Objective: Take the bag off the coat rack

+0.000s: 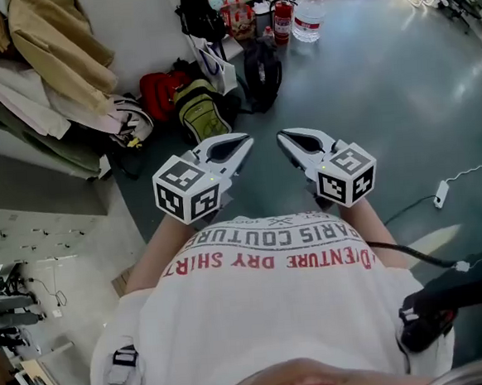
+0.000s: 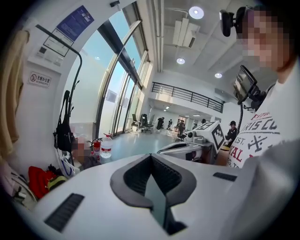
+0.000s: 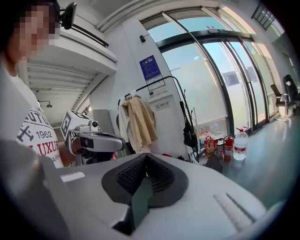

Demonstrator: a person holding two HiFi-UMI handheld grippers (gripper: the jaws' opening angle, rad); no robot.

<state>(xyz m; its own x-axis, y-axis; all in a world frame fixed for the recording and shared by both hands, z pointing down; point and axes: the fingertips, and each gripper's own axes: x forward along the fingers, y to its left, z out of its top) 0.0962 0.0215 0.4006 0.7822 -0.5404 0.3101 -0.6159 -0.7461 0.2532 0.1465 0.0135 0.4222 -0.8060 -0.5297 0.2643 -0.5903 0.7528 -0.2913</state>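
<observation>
Grey floor [image 1: 382, 85] fills the head view, with spare bags [image 1: 192, 104] heaped by the wall. My left claw [image 1: 246, 140] and right claw [image 1: 283, 138] hover at my chest, each pressed together on nothing.

Left gripper view: the black bag [image 2: 63, 133] hangs by its straps from the coat rack [image 2: 78, 63], well apart from me.

Right gripper view: same bag, beside a hanging coat [image 3: 140, 122]. It looks soft, floppy and fairly light. I'd pinch the strap near its hook and lift.

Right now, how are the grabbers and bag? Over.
Left gripper and right gripper shut, empty. Black bag hanging on black metal coat rack, untouched. Red backpack, green backpack on floor beneath.
</observation>
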